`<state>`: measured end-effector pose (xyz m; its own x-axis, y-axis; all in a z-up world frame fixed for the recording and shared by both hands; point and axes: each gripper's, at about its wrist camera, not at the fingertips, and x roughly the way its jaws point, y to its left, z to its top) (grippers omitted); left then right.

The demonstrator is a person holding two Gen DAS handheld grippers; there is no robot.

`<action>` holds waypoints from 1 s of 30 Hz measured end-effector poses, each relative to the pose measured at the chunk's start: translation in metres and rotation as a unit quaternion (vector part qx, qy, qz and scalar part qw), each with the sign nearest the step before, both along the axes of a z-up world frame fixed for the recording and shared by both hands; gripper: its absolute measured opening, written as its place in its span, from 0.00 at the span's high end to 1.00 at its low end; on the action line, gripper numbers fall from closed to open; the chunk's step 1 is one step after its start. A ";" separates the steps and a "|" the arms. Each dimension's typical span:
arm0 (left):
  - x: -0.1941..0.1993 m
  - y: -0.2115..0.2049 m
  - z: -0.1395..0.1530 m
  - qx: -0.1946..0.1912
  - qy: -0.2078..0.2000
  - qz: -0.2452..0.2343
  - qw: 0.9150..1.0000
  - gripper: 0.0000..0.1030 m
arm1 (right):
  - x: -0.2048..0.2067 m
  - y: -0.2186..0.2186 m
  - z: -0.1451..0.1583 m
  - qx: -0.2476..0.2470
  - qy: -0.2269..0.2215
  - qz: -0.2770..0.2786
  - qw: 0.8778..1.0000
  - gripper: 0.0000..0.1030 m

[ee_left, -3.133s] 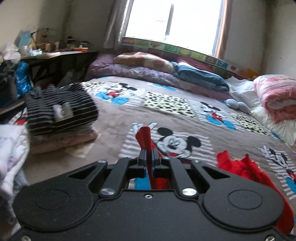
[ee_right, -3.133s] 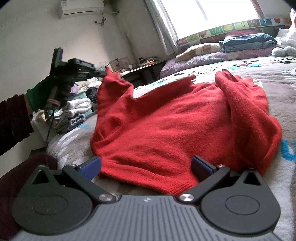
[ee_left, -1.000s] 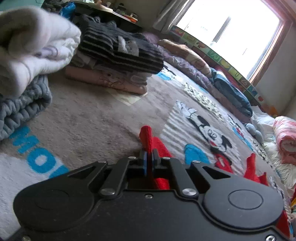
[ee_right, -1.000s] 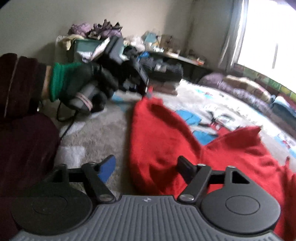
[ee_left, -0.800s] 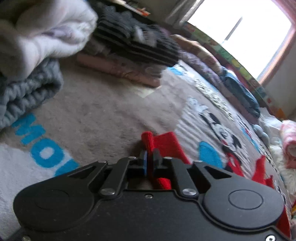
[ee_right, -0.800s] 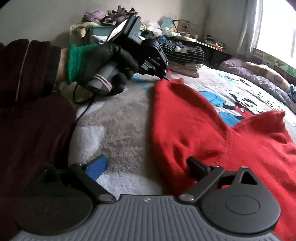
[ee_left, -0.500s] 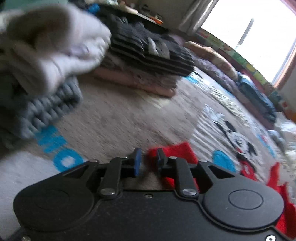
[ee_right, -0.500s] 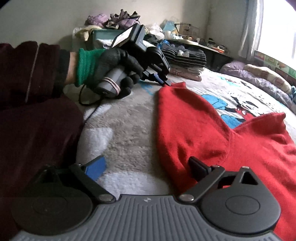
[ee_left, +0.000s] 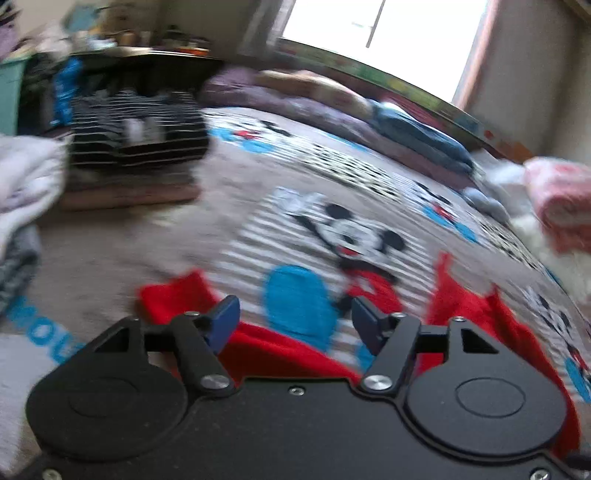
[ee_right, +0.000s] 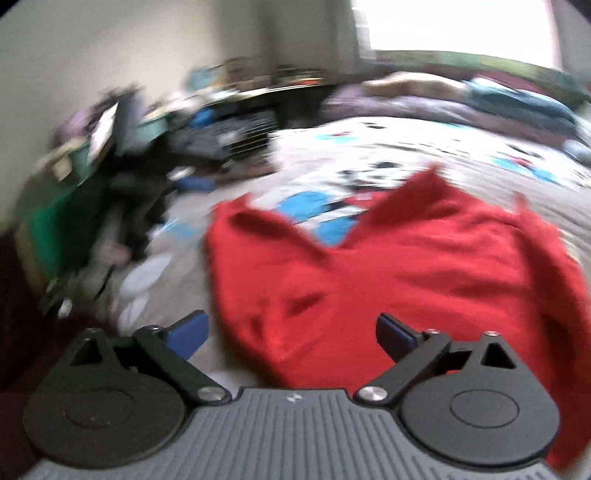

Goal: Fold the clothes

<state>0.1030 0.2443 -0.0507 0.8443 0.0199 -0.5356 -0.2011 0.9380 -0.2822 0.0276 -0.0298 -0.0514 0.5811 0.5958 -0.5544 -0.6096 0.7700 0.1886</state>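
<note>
Released, red sweater (ee_right: 406, 266) lies flat; both claws (ee_left: 295, 325) (ee_right: 291, 332) spread, apparently empty.

My left camera rides low behind my left claw (ee_left: 295, 321), close over the bed's grey cartoon-mouse blanket (ee_left: 332, 206), facing the bright window (ee_left: 376, 26). My right camera sits just as low behind my right claw (ee_right: 291, 332), looking the same way from nearer the bed's edge. Both views are blurred; both share the spread red knitted sweater (ee_right: 406, 266), the blanket and the folded striped pile (ee_left: 136, 125).
</note>
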 end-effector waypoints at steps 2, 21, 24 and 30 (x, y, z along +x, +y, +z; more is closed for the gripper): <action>0.004 -0.020 0.002 0.002 0.003 -0.023 1.000 0.31 | 0.004 -0.012 0.009 -0.003 0.012 -0.041 0.999 0.00; 0.081 -0.134 0.011 0.075 0.050 -0.117 0.989 0.31 | 0.019 -0.127 0.009 -0.068 0.020 -0.233 0.970 0.00; 0.093 -0.142 0.009 0.094 0.053 -0.121 0.987 0.31 | 0.026 -0.137 0.003 -0.086 0.018 -0.250 0.964 0.00; 0.114 -0.150 0.004 0.123 0.060 -0.127 0.982 0.31 | 0.039 -0.150 -0.010 -0.092 0.032 -0.264 0.960 0.00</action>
<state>0.2174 0.0939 -0.0467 0.7700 -0.0423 -0.6367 0.0300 0.9991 -0.0301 0.0668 -0.1802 -0.0618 0.7360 0.1170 -0.6668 -0.1177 0.9921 0.0441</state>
